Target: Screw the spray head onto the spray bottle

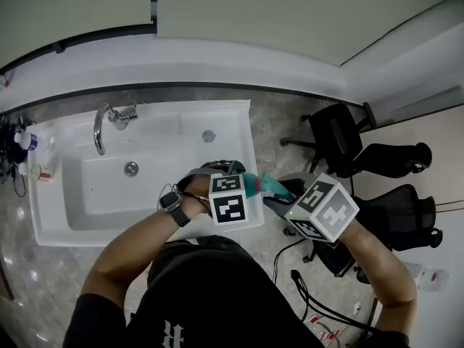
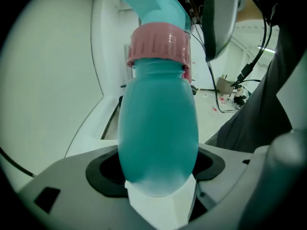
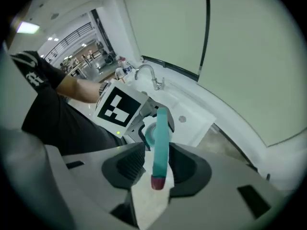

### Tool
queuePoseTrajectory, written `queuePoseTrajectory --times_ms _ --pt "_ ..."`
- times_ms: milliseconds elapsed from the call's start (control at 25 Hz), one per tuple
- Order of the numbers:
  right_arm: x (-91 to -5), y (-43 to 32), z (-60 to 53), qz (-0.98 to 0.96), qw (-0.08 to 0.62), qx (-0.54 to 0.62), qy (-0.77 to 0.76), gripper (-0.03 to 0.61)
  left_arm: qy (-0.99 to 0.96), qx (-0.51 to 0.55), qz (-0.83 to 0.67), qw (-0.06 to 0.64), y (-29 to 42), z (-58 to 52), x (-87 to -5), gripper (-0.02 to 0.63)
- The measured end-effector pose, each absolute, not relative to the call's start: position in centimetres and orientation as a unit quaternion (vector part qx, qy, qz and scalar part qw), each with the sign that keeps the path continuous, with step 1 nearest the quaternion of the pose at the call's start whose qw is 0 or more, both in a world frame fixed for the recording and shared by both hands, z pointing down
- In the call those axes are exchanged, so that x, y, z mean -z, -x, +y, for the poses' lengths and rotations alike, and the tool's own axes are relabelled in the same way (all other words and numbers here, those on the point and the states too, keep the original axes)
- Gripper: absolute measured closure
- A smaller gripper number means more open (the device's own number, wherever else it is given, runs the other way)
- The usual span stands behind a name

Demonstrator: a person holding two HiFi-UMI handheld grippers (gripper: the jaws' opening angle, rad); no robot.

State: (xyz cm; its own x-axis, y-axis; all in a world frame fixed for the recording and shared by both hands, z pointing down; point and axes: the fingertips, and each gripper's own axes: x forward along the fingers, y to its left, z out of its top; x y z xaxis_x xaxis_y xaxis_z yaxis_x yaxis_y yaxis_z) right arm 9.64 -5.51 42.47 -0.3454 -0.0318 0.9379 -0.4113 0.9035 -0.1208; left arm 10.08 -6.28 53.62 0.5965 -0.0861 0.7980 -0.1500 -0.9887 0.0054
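Note:
The teal spray bottle [image 2: 158, 138] lies across my left gripper [image 2: 158, 174], whose jaws are shut on its round body. A pink ribbed collar [image 2: 158, 44] sits on the bottle's neck, and the teal spray head [image 2: 153, 4] rises from it. My right gripper [image 3: 158, 169] is shut on the spray head [image 3: 160, 138], with the head's pink nozzle tip [image 3: 157, 182] pointing back toward the camera. In the head view both grippers meet over the sink's right front corner: the left gripper [image 1: 245, 183], the bottle and head [image 1: 272, 187], the right gripper [image 1: 288, 196].
A white sink [image 1: 80, 220] with a chrome faucet [image 1: 101, 125] lies below and to the left. Small bottles [image 1: 25, 142] stand at its left end. Black office chairs [image 1: 341, 136] and loose cables [image 1: 312, 296] are on the stone floor to the right.

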Motion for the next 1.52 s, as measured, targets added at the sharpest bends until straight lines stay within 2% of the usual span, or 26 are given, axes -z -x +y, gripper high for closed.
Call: queuePoseTrajectory --times_ms 160,440,640,840,920,960,1000,1080,1200,1400,1520 --pt "-41.0 -8.9 -6.2 -0.808 0.565 -0.115 -0.116 0.448 -0.892 -0.449 -0.039 0.032 -9.7 -5.6 -53.4 0.241" --pt "-41.9 -8.3 -5.8 -0.814 0.536 -0.196 -0.108 0.449 -0.886 -0.462 -0.036 0.013 -9.7 -5.4 -52.3 0.239" --pt "-42.1 -8.3 -6.0 -0.808 0.551 -0.164 -0.131 0.449 -0.881 -0.471 -0.045 0.012 -9.7 -5.6 -52.2 0.239" --pt "-42.7 -7.9 -5.8 -0.789 0.449 -0.388 -0.155 0.443 -0.872 -0.486 -0.058 -0.003 -9.2 -6.0 -52.6 0.241" --pt "-42.7 -7.4 -5.3 -0.794 0.437 -0.395 -0.149 0.293 -0.871 -0.488 -0.05 0.002 -9.1 -5.8 -53.0 0.239" --pt "-42.3 -7.2 -5.2 -0.802 0.431 -0.386 -0.147 0.241 -0.872 -0.488 -0.043 0.005 -9.0 -5.5 -53.2 0.239" --pt "-41.7 -7.2 -5.3 -0.811 0.423 -0.377 -0.145 0.201 -0.873 -0.486 -0.034 0.005 -9.0 -5.3 -53.3 0.239" --pt "-40.1 -7.5 -5.2 -0.825 0.41 -0.364 -0.135 0.179 -0.879 -0.477 -0.019 0.002 -8.9 -4.9 -53.1 0.239" --pt "-35.9 -8.1 -4.4 -0.866 0.405 -0.281 -0.081 0.179 -0.889 -0.458 0.007 -0.006 -8.8 -4.3 -52.2 0.239" --pt "-30.0 -8.4 -2.9 -0.853 0.49 0.164 0.071 0.179 -0.9 -0.409 0.134 -0.065 -8.6 -1.3 -50.2 0.239" --pt "-31.5 -8.0 -1.9 -0.81 0.524 0.239 0.112 0.183 -0.901 -0.401 0.149 -0.068 -8.6 -1.1 -49.1 0.239"
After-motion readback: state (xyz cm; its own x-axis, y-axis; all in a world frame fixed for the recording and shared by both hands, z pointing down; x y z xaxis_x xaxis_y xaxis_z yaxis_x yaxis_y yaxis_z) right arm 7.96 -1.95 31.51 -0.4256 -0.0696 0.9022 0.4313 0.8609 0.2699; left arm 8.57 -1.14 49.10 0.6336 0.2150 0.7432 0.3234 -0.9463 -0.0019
